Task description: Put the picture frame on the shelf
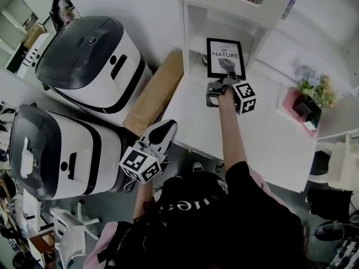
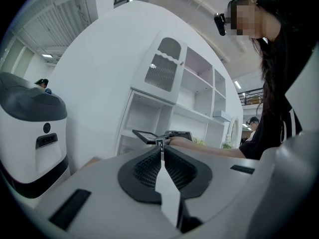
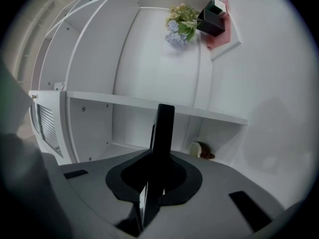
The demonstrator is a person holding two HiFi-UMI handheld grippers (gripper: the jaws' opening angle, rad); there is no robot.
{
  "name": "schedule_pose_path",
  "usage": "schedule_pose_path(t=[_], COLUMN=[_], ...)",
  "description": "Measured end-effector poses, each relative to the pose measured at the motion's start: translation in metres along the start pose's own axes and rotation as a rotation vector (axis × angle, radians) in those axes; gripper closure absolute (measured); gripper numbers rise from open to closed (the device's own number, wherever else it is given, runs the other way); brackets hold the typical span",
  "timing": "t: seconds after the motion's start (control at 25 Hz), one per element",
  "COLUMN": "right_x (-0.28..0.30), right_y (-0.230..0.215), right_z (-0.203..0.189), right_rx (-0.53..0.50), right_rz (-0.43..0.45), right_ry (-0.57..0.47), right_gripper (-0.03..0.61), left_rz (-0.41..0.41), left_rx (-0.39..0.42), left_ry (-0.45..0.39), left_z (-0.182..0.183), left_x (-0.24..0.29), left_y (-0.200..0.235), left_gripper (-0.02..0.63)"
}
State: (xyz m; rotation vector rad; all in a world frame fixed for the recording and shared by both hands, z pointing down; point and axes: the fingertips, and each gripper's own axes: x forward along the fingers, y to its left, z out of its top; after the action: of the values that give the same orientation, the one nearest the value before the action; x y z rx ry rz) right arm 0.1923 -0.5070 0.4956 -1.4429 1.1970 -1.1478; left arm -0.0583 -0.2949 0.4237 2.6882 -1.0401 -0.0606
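The picture frame (image 1: 225, 58), black-edged with a leaf print and the words "LOVE OF NATURE", is at the mouth of the shelf (image 1: 193, 21), in front of its lower compartment, print turned up toward the head camera. We hold it by its near edge in the right tool (image 1: 226, 79), whose jaws are pinched tight on that edge. The marker cube (image 1: 245, 97) sits just behind them, on the side away from the shelf. In the right gripper view the picture frame (image 3: 163, 126) shows edge-on as a dark slab. It rises from between the jaws of the right tool (image 3: 155, 156) and points into the shelf (image 3: 149, 103), below a white board. We cannot tell whether its far edge touches the shelf floor. A small round brown-and-white thing (image 3: 201, 150) lies deeper in that same compartment.

The left tool (image 1: 170, 125) hangs well back from the shelf, off the edge of the white surface (image 1: 263, 139), with its jaws pressed together on nothing. In its own view the left tool (image 2: 162, 148) points toward the shelf (image 2: 149, 113), and the picture frame (image 2: 144, 135) shows small and tilted beyond it.

On the surface beside the shelf stand flowers (image 1: 317, 91) in a black pot (image 1: 305, 108) on a pink tray (image 1: 291, 102). On the shelf's other side lie a cardboard box (image 1: 154, 91) and two white and grey machines (image 1: 90, 60).
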Motion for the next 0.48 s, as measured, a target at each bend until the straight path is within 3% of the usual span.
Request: schedule_pose_path(t=[0.48], right_x=[0.037], right_y=[0.004], right_z=[0.004], right_rx=[-0.077], right_rz=[-0.036], right_ry=[-0.049], right_gripper=[0.520], left_rz=[0.025], left_rx=[-0.007], left_ry=[0.008], left_z=[-0.005], left_x=[-0.006], left_y=[0.002], left_gripper=[0.584])
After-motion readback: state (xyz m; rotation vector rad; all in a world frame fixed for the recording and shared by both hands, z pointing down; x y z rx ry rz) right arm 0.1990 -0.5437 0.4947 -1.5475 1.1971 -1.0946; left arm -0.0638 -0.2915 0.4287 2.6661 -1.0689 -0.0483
